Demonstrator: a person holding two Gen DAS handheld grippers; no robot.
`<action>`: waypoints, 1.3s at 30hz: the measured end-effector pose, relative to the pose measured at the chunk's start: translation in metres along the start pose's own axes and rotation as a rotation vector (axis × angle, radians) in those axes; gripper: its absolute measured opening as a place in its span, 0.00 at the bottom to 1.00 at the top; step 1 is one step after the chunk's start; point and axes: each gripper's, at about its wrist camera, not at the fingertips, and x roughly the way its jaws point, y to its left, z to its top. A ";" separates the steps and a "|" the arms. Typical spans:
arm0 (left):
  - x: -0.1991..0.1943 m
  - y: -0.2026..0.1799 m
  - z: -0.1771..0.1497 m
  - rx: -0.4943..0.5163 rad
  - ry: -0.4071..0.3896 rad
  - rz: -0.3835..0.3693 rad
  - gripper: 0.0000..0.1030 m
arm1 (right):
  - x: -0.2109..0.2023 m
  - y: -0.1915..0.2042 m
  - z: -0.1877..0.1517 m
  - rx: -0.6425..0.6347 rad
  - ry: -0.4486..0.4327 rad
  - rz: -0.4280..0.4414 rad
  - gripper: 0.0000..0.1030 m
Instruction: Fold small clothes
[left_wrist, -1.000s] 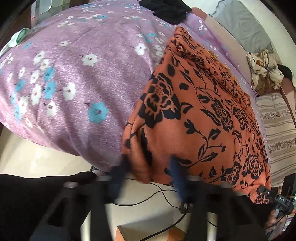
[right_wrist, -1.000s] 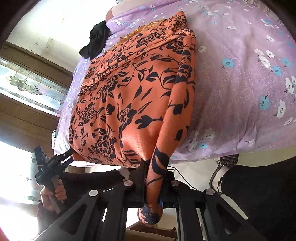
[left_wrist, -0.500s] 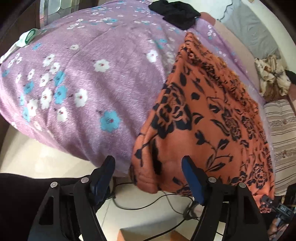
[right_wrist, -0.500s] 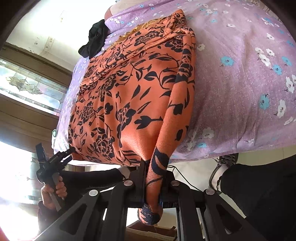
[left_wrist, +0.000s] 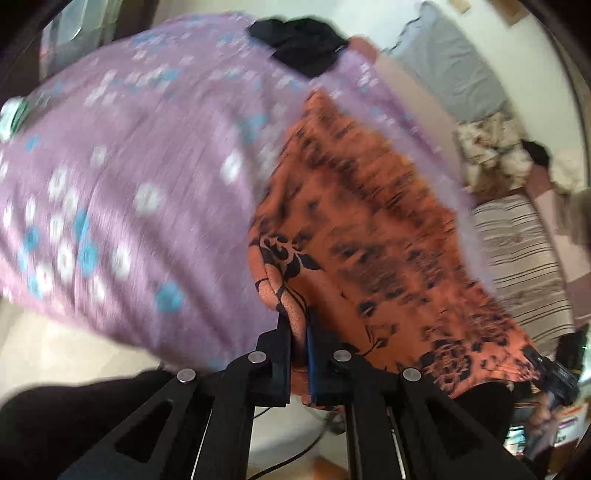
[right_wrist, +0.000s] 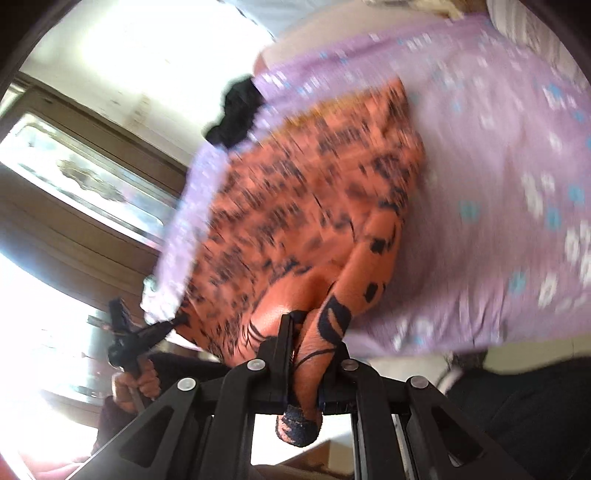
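Note:
An orange garment with black flower print (left_wrist: 369, 236) lies spread on a bed with a purple flowered sheet (left_wrist: 129, 177). My left gripper (left_wrist: 298, 325) is shut on the garment's near left corner at the bed's edge. My right gripper (right_wrist: 308, 332) is shut on the garment's (right_wrist: 303, 206) near right corner, and a fold of cloth hangs down between its jaws. The left gripper also shows at the lower left of the right wrist view (right_wrist: 127, 338). Both views are blurred by motion.
A black cloth (left_wrist: 299, 44) lies at the far end of the bed. A striped mattress (left_wrist: 517, 258) and a heap of clothes (left_wrist: 491, 147) are to the right. A window (right_wrist: 85, 177) is at the left. Cables run on the floor below.
My left gripper was open around the garment's corner and has now shut on it. Both grippers have started moving with the cloth, blurring the views.

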 end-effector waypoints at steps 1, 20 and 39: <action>-0.011 -0.006 0.012 0.011 -0.026 -0.028 0.07 | -0.008 0.001 0.010 -0.001 -0.035 0.018 0.09; 0.001 0.002 0.061 -0.034 -0.074 -0.021 0.06 | 0.031 -0.052 0.056 0.145 -0.085 -0.031 0.09; 0.032 0.042 0.031 -0.142 0.121 0.102 0.59 | 0.093 -0.076 0.010 0.230 0.159 -0.080 0.24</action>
